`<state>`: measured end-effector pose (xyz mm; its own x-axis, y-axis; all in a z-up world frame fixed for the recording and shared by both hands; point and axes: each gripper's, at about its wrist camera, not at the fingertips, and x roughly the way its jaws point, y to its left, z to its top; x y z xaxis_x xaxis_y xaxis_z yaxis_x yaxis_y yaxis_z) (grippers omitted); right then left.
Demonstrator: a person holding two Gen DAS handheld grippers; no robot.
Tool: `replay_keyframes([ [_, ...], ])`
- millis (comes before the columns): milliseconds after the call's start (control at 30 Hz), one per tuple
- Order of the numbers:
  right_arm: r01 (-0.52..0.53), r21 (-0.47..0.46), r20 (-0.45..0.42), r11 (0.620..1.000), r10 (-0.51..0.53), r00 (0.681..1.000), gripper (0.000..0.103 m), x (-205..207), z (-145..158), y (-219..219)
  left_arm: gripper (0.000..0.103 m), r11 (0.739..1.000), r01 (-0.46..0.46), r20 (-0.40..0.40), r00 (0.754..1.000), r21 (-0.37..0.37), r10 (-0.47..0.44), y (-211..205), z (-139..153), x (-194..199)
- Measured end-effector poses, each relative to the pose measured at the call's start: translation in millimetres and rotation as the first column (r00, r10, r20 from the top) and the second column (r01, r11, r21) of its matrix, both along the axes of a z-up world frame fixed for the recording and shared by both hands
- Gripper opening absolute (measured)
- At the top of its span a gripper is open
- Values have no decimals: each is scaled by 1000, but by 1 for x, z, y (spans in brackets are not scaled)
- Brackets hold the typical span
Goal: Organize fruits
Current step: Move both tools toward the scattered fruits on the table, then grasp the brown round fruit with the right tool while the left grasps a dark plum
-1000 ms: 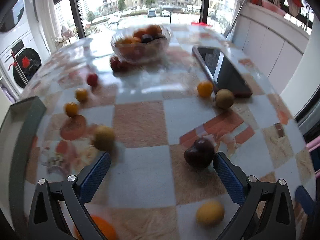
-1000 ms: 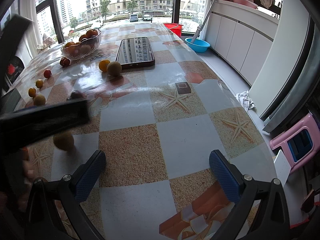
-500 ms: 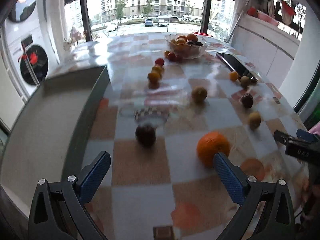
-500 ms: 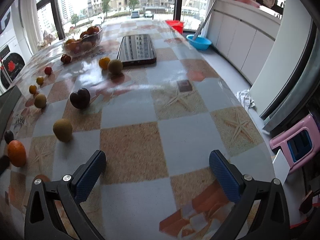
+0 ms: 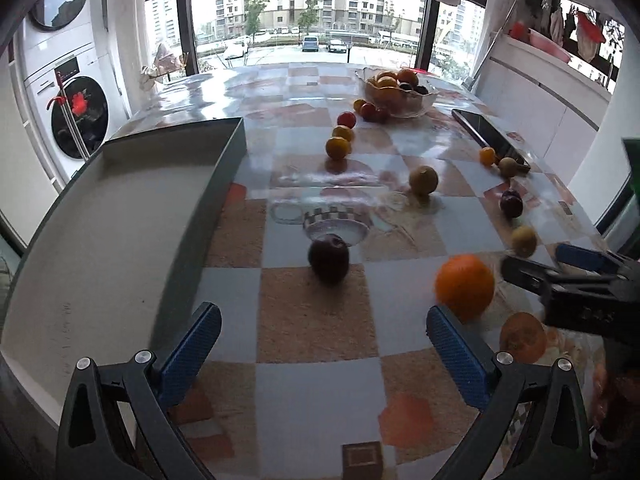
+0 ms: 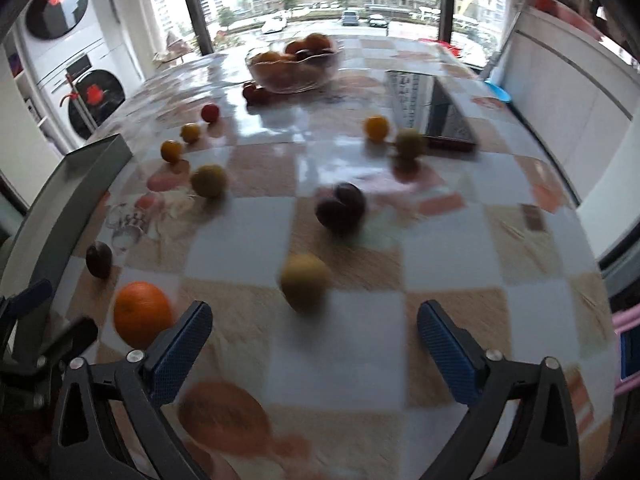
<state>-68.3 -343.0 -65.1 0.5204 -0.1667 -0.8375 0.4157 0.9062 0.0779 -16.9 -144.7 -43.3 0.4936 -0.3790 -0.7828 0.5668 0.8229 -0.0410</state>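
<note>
My right gripper [image 6: 314, 330] fingers, nothing between them, are closing toward the yellow fruit [image 6: 305, 286] (blurred); I'd centre it first. Left gripper [image 5: 320, 340] spread, empty.

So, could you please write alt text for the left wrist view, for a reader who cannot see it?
The open left gripper hovers over a checkered table, a dark plum ahead between its fingers and a large orange by the right one. An empty grey tray lies left; the right gripper enters from the right. More fruit leads to a glass bowl.
</note>
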Motion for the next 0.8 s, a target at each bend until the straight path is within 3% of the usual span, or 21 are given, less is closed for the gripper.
replay_keyframes([
  [33, 1, -23, -3, 1000, -1, 1000, 88, 2, 0, 2, 103, 1000, -2, 2, 1000, 3, 2, 0, 1, 1],
  [100, 11, -73, -6, 997, -11, 1000, 48, 7, 2, 4, 103, 1000, -1, 14, 1000, 8, 1, -1, 3, 1],
  [167, 18, -40, 14, 999, -17, 1000, 29, 3, 5, -1, 103, 1000, 8, 24, 1000, 23, -9, -5, 3, 1],
  [333, 43, 28, 48, 999, -44, 998, 27, -20, 5, -16, 103, 998, 8, 31, 999, 55, -10, -18, -4, 8],
  [500, 43, 54, 64, 998, -46, 997, 27, -33, 6, -21, 103, 995, 0, 30, 1000, 97, -3, -33, -13, 24],
  [800, 41, 62, 71, 997, -45, 996, 27, -34, 5, -22, 103, 994, -8, -21, 1000, 105, 11, -33, -17, 34],
])
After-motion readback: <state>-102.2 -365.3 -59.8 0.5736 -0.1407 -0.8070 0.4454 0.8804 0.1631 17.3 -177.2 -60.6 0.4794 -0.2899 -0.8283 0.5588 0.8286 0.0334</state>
